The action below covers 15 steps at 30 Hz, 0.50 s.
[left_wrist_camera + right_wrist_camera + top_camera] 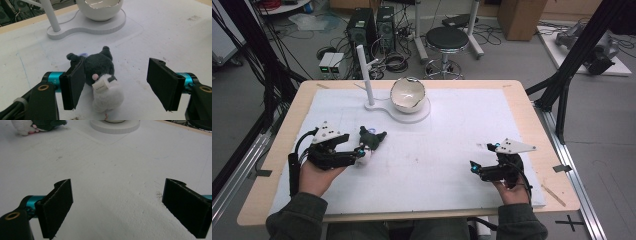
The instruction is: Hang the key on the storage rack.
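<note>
The plush toy [101,78] lies on the bench [452,150] between the left tool's [120,85] spread jaws, one pad touching it, the other well apart. The right tool [117,205] hovers open, empty. Closing off-centre like this, I reckon it could nudge the toy sideways.

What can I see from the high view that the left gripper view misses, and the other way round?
High view alone: the person's forearms, the right gripper, the black round stool and computer towers on the floor.

Left gripper view alone: the small white tag on the dark grey and white plush toy.

Both: that toy lying between the open left gripper fingers, the white egg-shaped bowl on its white stand, and the white mat.
</note>
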Available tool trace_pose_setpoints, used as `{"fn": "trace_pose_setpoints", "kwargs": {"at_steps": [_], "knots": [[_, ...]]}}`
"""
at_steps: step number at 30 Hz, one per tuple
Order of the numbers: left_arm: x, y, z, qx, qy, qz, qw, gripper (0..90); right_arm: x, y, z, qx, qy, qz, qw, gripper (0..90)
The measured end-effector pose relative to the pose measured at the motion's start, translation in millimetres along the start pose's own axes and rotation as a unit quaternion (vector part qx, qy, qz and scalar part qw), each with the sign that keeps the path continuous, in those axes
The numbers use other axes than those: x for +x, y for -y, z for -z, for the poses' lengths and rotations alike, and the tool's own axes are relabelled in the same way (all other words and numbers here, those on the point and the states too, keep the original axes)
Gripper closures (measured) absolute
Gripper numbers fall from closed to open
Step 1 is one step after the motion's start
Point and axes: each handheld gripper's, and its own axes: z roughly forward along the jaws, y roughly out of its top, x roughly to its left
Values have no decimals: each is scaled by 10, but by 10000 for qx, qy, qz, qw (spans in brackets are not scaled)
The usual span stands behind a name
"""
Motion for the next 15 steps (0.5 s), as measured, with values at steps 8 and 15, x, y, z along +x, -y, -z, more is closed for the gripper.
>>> {"fn": "trace_pose_setpoints", "kwargs": {"at_steps": [8, 15], "knots": [[-4, -89, -147, 135, 1, 67, 9999, 323, -19, -2, 5, -45, 29, 52, 10000, 89], [15, -139, -252, 253, -53, 66, 9996, 323, -20, -2, 7, -53, 23, 17, 10000, 89]]}}
